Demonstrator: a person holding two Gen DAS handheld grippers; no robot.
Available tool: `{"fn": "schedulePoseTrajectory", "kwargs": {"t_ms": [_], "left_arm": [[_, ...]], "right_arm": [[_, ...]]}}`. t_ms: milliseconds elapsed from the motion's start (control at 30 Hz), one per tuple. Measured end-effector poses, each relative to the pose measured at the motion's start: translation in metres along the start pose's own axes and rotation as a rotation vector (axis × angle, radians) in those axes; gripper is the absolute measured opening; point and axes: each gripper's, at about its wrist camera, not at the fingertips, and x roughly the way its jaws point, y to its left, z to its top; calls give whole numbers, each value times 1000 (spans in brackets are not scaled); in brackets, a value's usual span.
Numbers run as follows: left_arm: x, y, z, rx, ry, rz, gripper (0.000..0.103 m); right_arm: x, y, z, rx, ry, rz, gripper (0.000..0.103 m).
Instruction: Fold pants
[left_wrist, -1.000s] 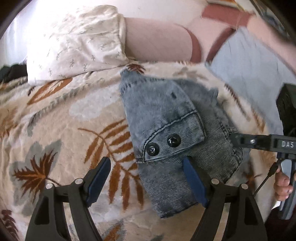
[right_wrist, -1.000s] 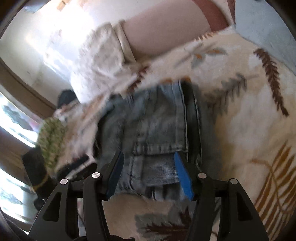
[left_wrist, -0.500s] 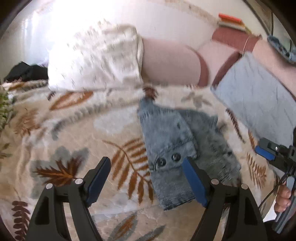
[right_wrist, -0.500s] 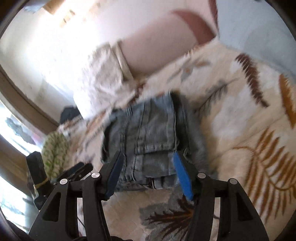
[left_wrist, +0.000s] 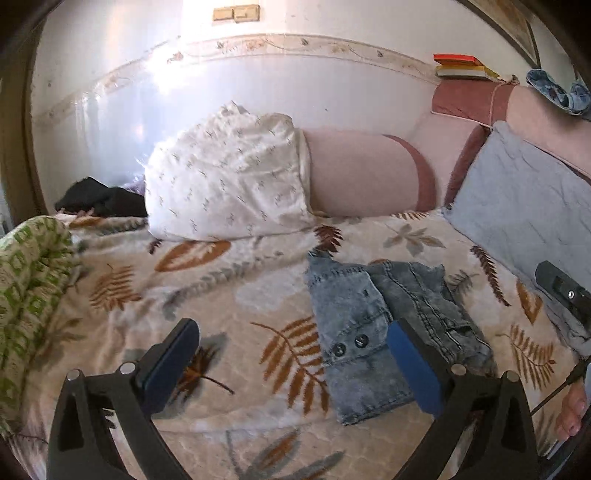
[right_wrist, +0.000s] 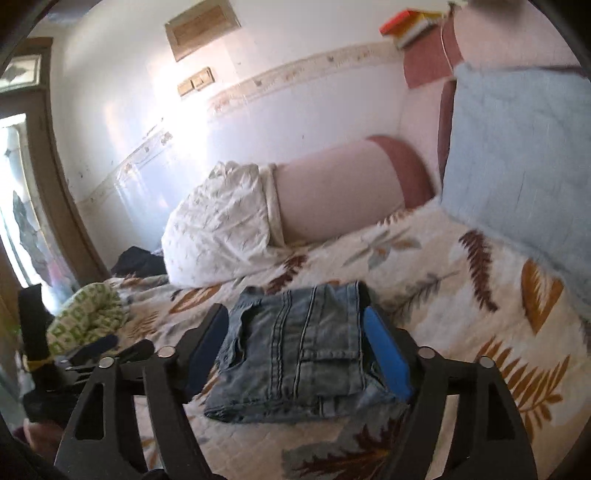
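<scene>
The denim pants (right_wrist: 295, 354) lay folded in a compact stack on the bed (right_wrist: 461, 314), ahead between the right gripper (right_wrist: 295, 354)'s spread, empty jaws. The left gripper (left_wrist: 291, 365) also gaped. Folding looked finished; next, perhaps only tidying.

wrist views low over bedspread (left_wrist: 258, 295), sharing pants (right_wrist: 295, 350)

One folded pair of denim pants (left_wrist: 373, 332), two grippers — left (left_wrist: 295, 363), right (right_wrist: 299, 350) — one white patterned pillow (left_wrist: 229, 177), one pink bolster (left_wrist: 365, 173), one blue cushion (left_wrist: 517, 203), two stacked books (left_wrist: 461, 66).
</scene>
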Motion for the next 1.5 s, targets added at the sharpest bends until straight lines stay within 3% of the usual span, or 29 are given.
{"fn": "schedulePoseTrajectory", "kwargs": {"t_ms": [133,467,667,1033,1500], "left_arm": [[0,7,1,-32,-10,21,103],[8,7,-6,-29,5,83,103],[8,2,-7,7,2,97,103],[13,-1,-11,17,25,101,103],[34,-9,-25,56,108,107,103]], "right_arm": [[2,8,-2,-67,-42,-61,82],[18,11,-6,-67,18,-22,84],[29,4,-8,-14,82,-5,84],[35,-13,-8,65,116,-23,84],[47,-34,-11,159,183,-50,84]]}}
